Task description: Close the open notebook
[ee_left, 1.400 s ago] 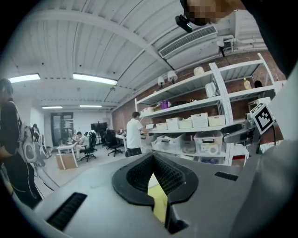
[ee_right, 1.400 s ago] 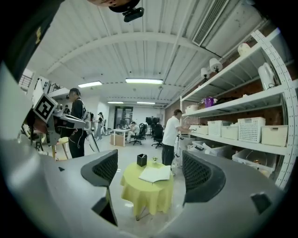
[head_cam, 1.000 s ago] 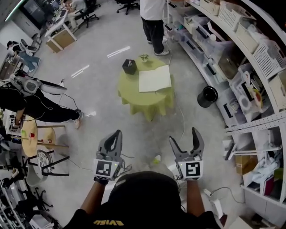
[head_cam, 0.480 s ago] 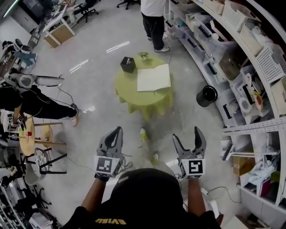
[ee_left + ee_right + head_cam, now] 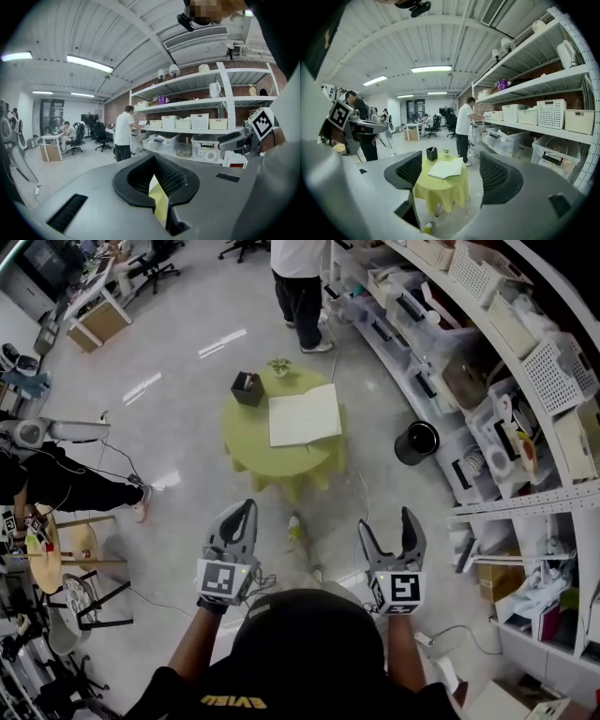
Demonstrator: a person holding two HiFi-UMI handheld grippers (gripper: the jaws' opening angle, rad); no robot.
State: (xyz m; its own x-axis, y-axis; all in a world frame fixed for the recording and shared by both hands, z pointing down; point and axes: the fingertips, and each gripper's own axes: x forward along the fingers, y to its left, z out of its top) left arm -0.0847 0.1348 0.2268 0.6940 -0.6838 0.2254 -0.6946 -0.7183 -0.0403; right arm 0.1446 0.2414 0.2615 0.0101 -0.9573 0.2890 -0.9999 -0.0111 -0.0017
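The open notebook (image 5: 304, 415) lies white and flat on a round table with a yellow-green cloth (image 5: 246, 454), some way ahead of both grippers. My left gripper (image 5: 244, 512) is held out at the lower left with its jaws shut and nothing in them; in the left gripper view (image 5: 157, 185) only a thin slit shows between the pads. My right gripper (image 5: 386, 524) is open and has just been closing a little, with nothing between its jaws. In the right gripper view (image 5: 452, 174) the notebook (image 5: 446, 168) and the table (image 5: 440, 190) show far off between the pads.
A black pen holder (image 5: 247, 388) and a small plant (image 5: 279, 366) stand on the table's far side. A person (image 5: 298, 277) stands beyond it by the shelves (image 5: 487, 381). A black bin (image 5: 416, 442) sits to the table's right. A seated person (image 5: 66, 484) and stools (image 5: 56, 554) are at the left.
In the head view the table and notebook have shifted left and come a little nearer. A foot has stepped forward between the grippers. The right gripper's jaws stand slightly narrower.
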